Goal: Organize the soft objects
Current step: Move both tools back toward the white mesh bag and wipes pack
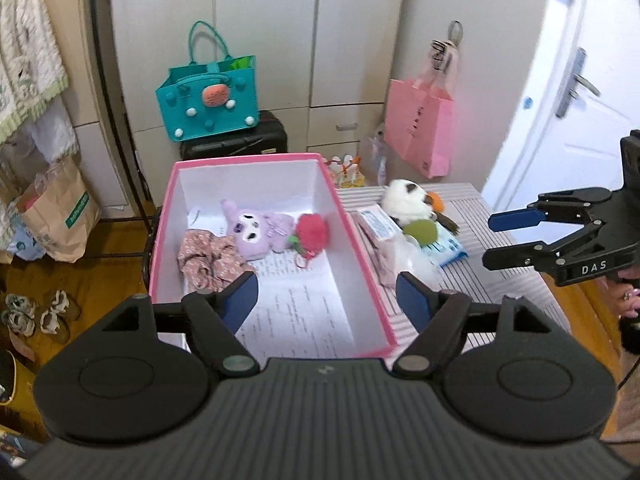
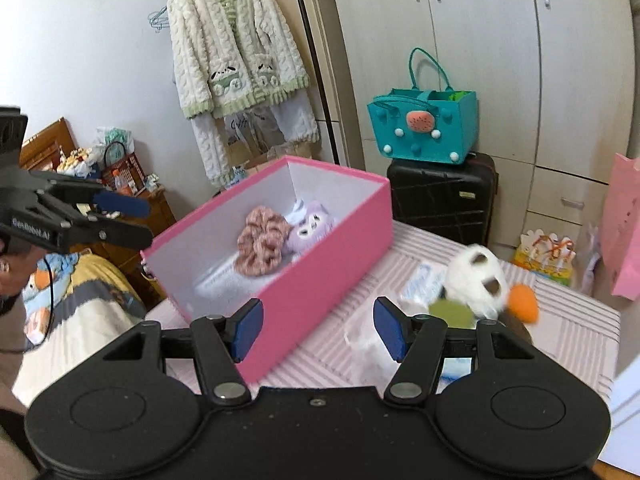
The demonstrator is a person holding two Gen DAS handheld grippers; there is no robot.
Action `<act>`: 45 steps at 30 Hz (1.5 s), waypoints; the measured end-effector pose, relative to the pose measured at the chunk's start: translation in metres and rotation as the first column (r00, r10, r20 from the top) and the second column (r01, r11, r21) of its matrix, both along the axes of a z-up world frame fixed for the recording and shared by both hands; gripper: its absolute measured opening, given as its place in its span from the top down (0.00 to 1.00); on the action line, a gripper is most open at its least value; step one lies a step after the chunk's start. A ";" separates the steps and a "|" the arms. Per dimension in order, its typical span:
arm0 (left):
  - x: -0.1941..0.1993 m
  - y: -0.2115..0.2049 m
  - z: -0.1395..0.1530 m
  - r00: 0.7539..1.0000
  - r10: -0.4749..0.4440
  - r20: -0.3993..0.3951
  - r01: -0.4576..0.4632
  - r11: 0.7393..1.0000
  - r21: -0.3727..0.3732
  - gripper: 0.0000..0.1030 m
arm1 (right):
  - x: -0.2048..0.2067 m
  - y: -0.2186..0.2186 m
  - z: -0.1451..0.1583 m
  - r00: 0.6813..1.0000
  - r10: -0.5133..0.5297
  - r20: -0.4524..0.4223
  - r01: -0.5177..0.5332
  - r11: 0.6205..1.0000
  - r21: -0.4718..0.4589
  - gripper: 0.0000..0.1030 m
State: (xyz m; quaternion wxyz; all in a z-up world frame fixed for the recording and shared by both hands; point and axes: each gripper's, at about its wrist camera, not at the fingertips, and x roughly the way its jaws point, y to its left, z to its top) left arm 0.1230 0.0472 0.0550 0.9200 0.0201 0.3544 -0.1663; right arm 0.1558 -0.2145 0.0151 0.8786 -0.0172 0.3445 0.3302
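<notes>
- A pink box (image 1: 362,248) with a white interior is seen lying open on a striped tabletop (image 1: 500,240); printed paper (image 1: 300,300) lines its floor.
- Inside the pink box, a floral scrunchie (image 1: 208,258) is bunched against the wall farthest from the loose toys, a purple plush (image 1: 256,230) is laid just beside it, and a red pom-pom (image 1: 312,230) is set touching the purple plush on its other side.
- Outside the pink box, on the tabletop near its long wall, a white plush (image 1: 406,200) is heaped with a green ball (image 1: 420,232) and an orange ball (image 1: 436,201), on top of blue-and-white packets (image 1: 448,248).
- Behind the pink box, a teal felt bag (image 1: 208,104) is stood on a black suitcase (image 1: 240,142); a pink paper bag (image 1: 418,132) is hung on the wardrobe beyond the loose toys.
- The left gripper (image 1: 328,300) is held above the near end of the pink box, pointing along it; its jaws are spread wide and nothing is gripped.
- The right gripper (image 2: 318,330) is held over the near corner of the pink box, aimed between box and white plush; its jaws are wide apart and nothing is between them.
</notes>
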 end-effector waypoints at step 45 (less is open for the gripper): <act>-0.010 -0.148 -0.092 0.944 -0.303 0.127 0.291 0.951 0.105 0.17 | -0.031 -0.098 -0.078 0.974 -0.181 0.137 0.185 0.983 -0.020 0.29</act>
